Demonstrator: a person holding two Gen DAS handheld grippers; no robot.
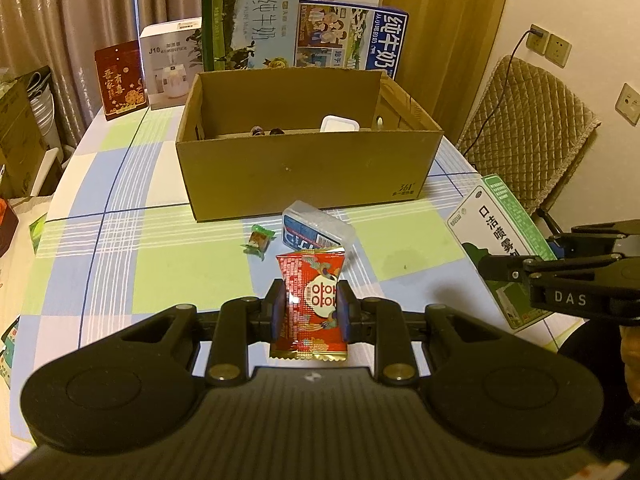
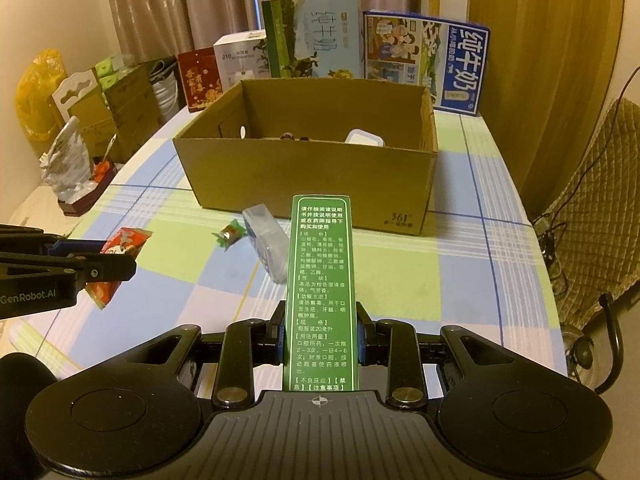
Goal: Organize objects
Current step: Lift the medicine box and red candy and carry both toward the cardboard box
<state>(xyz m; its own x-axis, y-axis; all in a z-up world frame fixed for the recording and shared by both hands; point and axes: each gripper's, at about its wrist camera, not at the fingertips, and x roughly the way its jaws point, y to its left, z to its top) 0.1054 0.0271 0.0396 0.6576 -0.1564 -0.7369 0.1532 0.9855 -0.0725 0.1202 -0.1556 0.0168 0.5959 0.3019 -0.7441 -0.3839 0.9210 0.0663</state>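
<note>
Midway through the sorting, judging by what lies where.

Left gripper (image 1: 308, 308): jaws closed on a red snack packet (image 1: 310, 300), held clear of the surface, in front of the cardboard box (image 1: 304, 176) and not yet over its rim.

Just ahead of the box's near wall, two loose items on the checked surface (image 1: 120, 240): a small green-wrapped candy (image 1: 258, 240), and beside it, nearer the box's middle, a clear plastic case (image 1: 318, 228) with a blue label. Neither touched by a gripper.

Inside the box, toward its far wall: a white lidded container (image 1: 339, 123) and a couple of small dark items (image 1: 266, 132), too small to identify. So some sorting apparently done.

Right gripper (image 2: 320, 340): jaws clamped on a tall green medicine carton (image 2: 320, 292), pointing toward the box's near wall, also short of the rim.

Left to do, by this reckoning: both held items into the box, then candy and case. Milk cartons (image 1: 348, 36) standing behind the box probably backdrop, though hard to be sure.
</note>
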